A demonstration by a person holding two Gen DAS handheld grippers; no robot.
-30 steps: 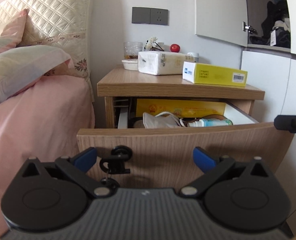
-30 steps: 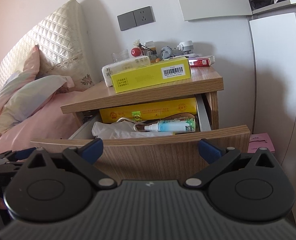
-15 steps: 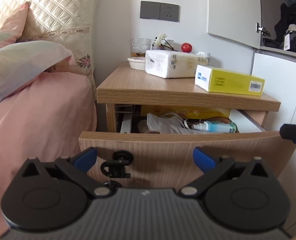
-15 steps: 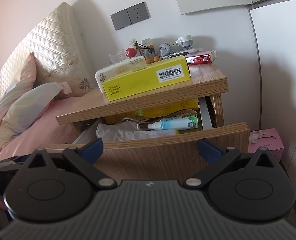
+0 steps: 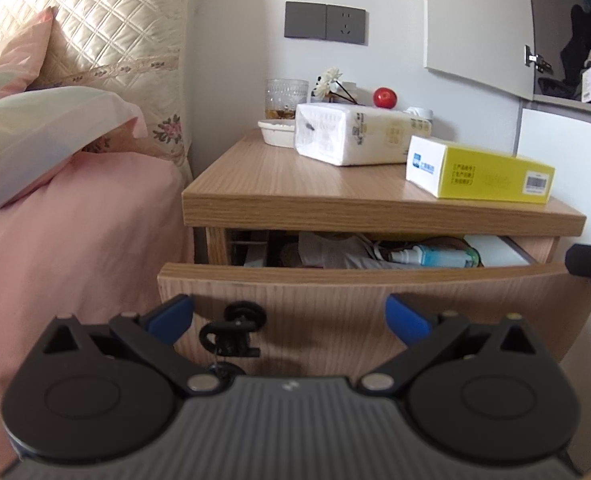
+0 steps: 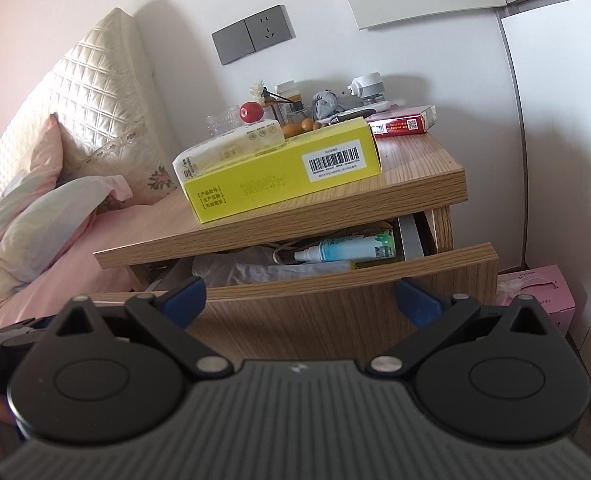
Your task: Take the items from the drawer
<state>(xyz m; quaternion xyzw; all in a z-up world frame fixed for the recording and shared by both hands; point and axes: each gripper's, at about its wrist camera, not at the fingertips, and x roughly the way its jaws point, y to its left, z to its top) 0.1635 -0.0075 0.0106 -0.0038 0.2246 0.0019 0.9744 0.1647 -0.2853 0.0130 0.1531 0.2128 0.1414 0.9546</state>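
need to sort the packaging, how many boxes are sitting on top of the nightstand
2: a yellow box at the front of the nightstand top, and a red box at the back right corner. Clutter behind may hide others.

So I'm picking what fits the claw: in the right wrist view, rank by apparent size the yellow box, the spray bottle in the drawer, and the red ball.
1. yellow box, though it lies nearest the camera.
2. spray bottle.
3. red ball, farthest back.

Bright, soft daylight, sharp focus, faint shadows on the wall [image 6: 435, 40], strong fisheye bending at the edges.
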